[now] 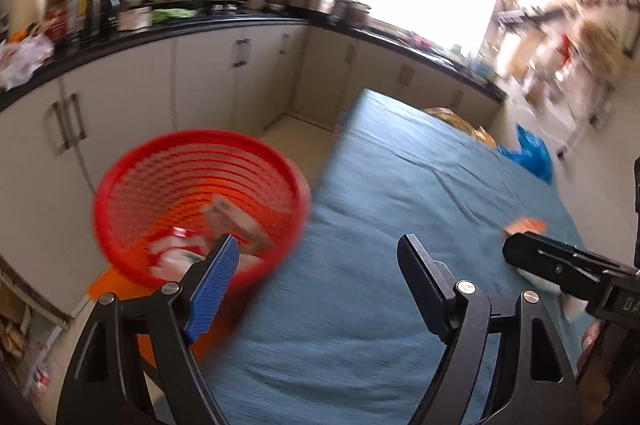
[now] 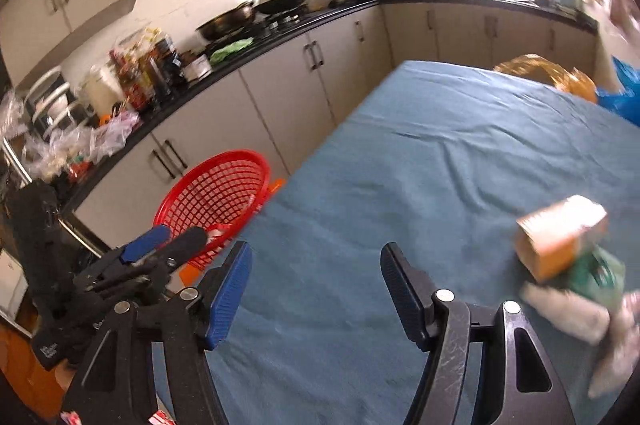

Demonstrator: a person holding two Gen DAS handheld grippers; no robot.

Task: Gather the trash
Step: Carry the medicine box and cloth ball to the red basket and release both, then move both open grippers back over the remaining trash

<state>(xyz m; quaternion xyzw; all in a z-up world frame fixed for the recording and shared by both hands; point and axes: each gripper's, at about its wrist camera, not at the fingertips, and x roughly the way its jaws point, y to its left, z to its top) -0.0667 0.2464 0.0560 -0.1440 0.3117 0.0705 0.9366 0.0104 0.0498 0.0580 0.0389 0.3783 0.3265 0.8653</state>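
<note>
Left hand-held gripper [image 1: 318, 267]: jaws wide, nothing between them, over the desk edge beside the red basket [image 1: 132, 169].
Right hand-held gripper [image 2: 316, 279]: jaws wide, empty, above the blue cloth [image 2: 420, 153].
Basket: on the floor by the desk, some trash already inside.
Remaining trash: orange carton [image 2: 560, 237], green wrapper [image 2: 600, 275] and white bottle [image 2: 568, 313], clustered right.
Next step: judged, swing right, straddle one piece squarely, then close.

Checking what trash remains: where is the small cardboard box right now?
In the right wrist view the cardboard box lies on the blue-covered table, at the right, against a green packet and white wrapper.
</note>
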